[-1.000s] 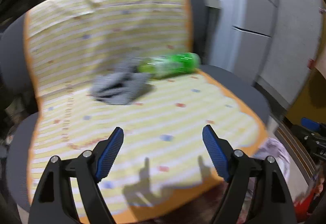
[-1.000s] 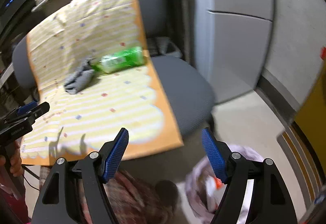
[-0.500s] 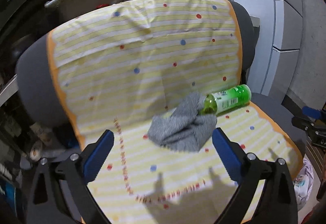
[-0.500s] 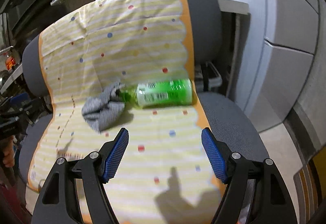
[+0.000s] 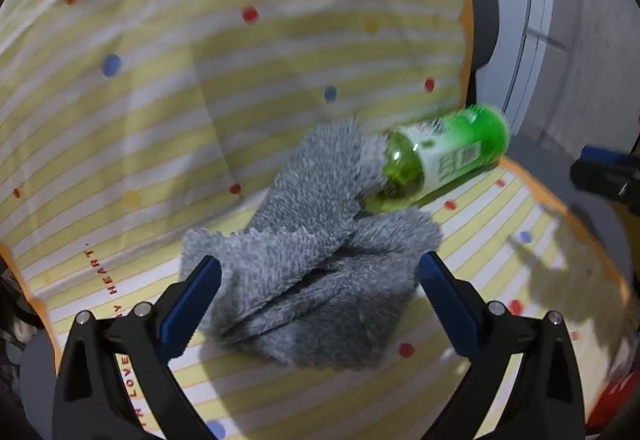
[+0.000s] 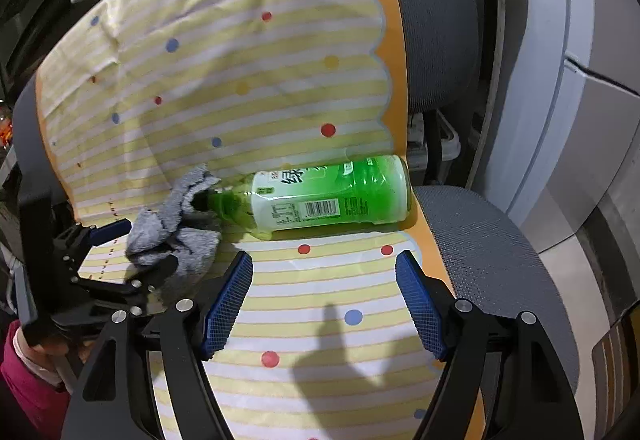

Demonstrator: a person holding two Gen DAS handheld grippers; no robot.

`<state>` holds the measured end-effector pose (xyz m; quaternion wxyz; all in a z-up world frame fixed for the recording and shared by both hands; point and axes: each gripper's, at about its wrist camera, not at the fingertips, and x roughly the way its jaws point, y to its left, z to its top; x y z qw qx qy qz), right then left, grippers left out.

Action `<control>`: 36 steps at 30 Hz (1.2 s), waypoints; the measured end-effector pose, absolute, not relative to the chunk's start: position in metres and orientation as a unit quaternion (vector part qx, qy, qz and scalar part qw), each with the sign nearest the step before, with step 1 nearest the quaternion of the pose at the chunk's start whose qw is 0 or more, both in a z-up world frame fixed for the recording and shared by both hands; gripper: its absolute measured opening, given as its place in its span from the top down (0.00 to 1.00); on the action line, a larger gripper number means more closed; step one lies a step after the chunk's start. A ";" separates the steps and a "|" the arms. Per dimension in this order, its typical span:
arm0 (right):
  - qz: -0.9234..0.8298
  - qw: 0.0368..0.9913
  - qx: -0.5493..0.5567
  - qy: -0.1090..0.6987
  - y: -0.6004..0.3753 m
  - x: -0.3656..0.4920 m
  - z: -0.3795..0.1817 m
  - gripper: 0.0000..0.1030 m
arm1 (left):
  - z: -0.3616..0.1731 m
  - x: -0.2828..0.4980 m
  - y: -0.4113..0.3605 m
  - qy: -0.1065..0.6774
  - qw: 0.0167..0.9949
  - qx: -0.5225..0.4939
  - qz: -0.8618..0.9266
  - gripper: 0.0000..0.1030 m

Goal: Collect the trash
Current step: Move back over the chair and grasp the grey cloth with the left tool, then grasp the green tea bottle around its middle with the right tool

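On a chair point(image 6: 492, 240) draped in a striped cover point(image 6: 240, 72), a green bottle point(image 6: 332, 198) lies beside a grey cloth point(image 5: 320, 280). Both the left gripper point(image 5: 318, 314) and the right gripper point(image 6: 324, 300) gape wide, holding nothing; each should straddle its target squarely before closing.

The green bottle point(image 6: 328, 196) lies on its side on the chair. Its white label has big green Chinese writing, and the first sign reads 绿. Lower on the label is a black barcode point(image 6: 322, 207); the small print beside it is too tiny to read. On the striped yellow cloth point(image 5: 160, 100), near the left edge, small red letters spell "HEART" and "LOVE".
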<state>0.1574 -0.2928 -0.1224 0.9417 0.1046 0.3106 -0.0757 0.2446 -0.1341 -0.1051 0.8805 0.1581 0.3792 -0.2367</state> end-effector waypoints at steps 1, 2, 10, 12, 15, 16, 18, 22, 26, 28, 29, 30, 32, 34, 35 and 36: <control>-0.076 0.941 0.105 0.313 -0.293 0.160 -0.125 0.28 | -0.112 0.248 -0.137 0.384 0.878 0.170 -0.229 0.07; -0.075 0.940 0.106 0.316 -0.294 0.163 -0.127 0.28 | -0.119 0.252 -0.139 0.390 0.876 0.178 -0.221 0.07; -0.069 0.937 0.103 0.328 -0.293 0.181 -0.131 0.28 | -0.138 0.290 -0.128 0.457 0.848 0.139 -0.229 0.23; -0.068 0.937 0.105 0.327 -0.293 0.185 -0.129 0.28 | -0.135 0.291 -0.122 0.456 0.852 0.124 -0.226 0.53; -0.078 0.941 0.100 0.314 -0.299 0.194 -0.124 0.28 | -0.121 0.280 -0.108 0.441 0.863 0.114 -0.220 0.78; -0.086 0.942 0.100 0.307 -0.305 0.198 -0.123 0.28 | -0.117 0.275 -0.104 0.432 0.869 0.114 -0.214 0.79; -0.103 0.943 0.100 0.299 -0.318 0.208 -0.122 0.28 | -0.105 0.264 -0.093 0.417 0.880 0.108 -0.199 0.79; -0.100 0.940 0.131 0.300 -0.350 0.234 -0.128 0.29 | -0.081 0.243 -0.065 0.396 0.898 0.075 -0.175 0.79; -0.061 0.926 0.168 0.333 -0.363 0.250 -0.148 0.28 | -0.068 0.233 -0.050 0.387 0.905 0.061 -0.167 0.78; -0.034 0.923 0.180 0.338 -0.355 0.239 -0.153 0.32 | -0.065 0.226 -0.046 0.386 0.906 0.062 -0.163 0.78; -0.018 0.924 0.178 0.339 -0.348 0.235 -0.153 0.33 | -0.066 0.224 -0.046 0.386 0.906 0.061 -0.161 0.78; 0.005 0.924 0.171 0.343 -0.338 0.228 -0.153 0.34 | -0.065 0.223 -0.045 0.386 0.907 0.062 -0.158 0.78; 0.049 0.919 0.149 0.361 -0.311 0.214 -0.153 0.35 | -0.064 0.217 -0.041 0.390 0.907 0.062 -0.147 0.78; 0.091 0.913 0.129 0.376 -0.283 0.204 -0.155 0.36 | -0.065 0.214 -0.041 0.396 0.906 0.056 -0.141 0.78; 0.121 0.907 0.116 0.385 -0.264 0.198 -0.157 0.36 | -0.066 0.210 -0.039 0.397 0.906 0.058 -0.133 0.78; 0.142 0.903 0.107 0.392 -0.249 0.194 -0.157 0.36 | -0.067 0.209 -0.040 0.397 0.907 0.060 -0.128 0.78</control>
